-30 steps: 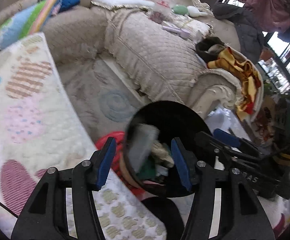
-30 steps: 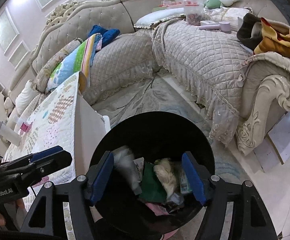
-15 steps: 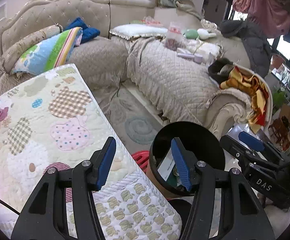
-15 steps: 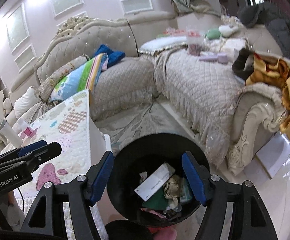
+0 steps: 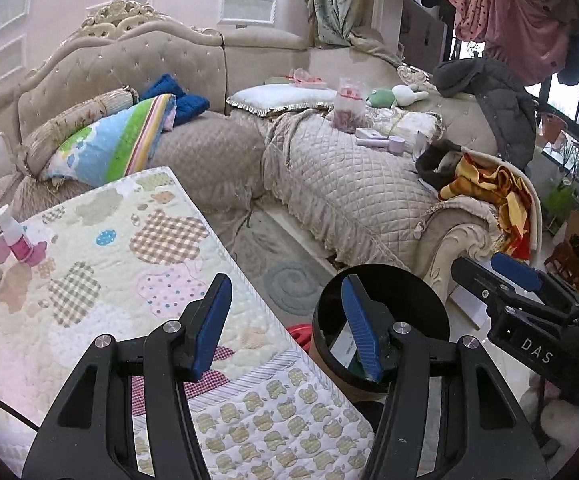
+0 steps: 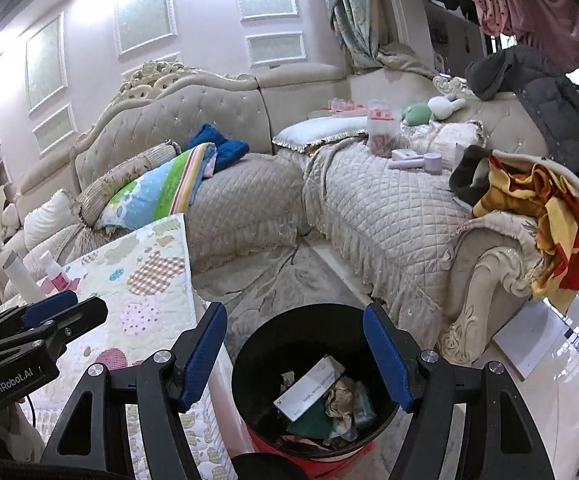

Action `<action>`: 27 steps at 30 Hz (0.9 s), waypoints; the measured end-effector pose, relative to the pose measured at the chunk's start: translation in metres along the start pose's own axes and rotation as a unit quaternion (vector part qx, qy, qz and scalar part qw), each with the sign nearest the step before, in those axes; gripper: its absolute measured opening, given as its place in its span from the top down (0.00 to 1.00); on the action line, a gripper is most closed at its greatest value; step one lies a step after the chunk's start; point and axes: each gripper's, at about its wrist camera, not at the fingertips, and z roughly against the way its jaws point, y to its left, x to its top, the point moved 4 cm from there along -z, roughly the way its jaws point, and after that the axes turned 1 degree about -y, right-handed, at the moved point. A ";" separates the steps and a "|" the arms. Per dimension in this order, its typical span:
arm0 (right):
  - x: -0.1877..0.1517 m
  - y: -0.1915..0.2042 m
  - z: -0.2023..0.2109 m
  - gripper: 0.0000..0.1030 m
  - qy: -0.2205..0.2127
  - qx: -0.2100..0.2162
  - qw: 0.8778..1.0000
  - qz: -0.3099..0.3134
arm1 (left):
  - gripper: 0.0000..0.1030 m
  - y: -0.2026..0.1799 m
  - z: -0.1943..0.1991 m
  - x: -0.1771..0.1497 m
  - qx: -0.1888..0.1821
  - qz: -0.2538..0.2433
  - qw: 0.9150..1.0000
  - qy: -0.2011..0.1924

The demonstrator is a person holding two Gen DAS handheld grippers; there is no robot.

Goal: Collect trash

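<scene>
Both the left gripper and the right gripper hang wide apart and hold nothing above the black bin, where the white box lies with other trash.

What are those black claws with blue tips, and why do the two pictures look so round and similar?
Each is a hand-held gripper a person carries, with a wide-angle camera looking along its fingers. One picture looks out from the left hand-held gripper, the other from the right hand-held gripper. Both are open and hold nothing. Below them stands a black trash bin containing a white box and crumpled paper. Beside it is a quilted table cover bearing a pink bottle.
</scene>
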 end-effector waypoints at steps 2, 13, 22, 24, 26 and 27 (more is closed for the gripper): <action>0.001 0.002 0.003 0.33 -0.005 -0.003 1.000 0.003 | 0.46 0.000 0.003 0.000 0.000 -0.001 1.000 -0.004; 0.003 0.010 0.012 0.32 -0.019 -0.007 1.000 0.010 | 0.46 0.002 0.012 0.001 0.003 0.001 1.000 -0.018; 0.003 0.013 0.011 0.32 -0.015 -0.005 1.000 0.013 | 0.46 0.005 0.010 0.000 0.001 0.006 1.000 -0.016; 0.003 0.012 0.010 0.31 -0.013 -0.006 1.000 0.012 | 0.46 0.005 0.010 0.000 0.002 0.007 1.000 -0.016; 0.002 0.012 0.009 0.31 -0.011 -0.007 1.000 0.012 | 0.46 0.006 0.009 -0.001 0.003 0.008 1.000 -0.015; 0.002 0.012 0.008 0.31 -0.009 -0.007 1.000 0.013 | 0.46 0.006 0.009 -0.001 0.003 0.009 1.000 -0.014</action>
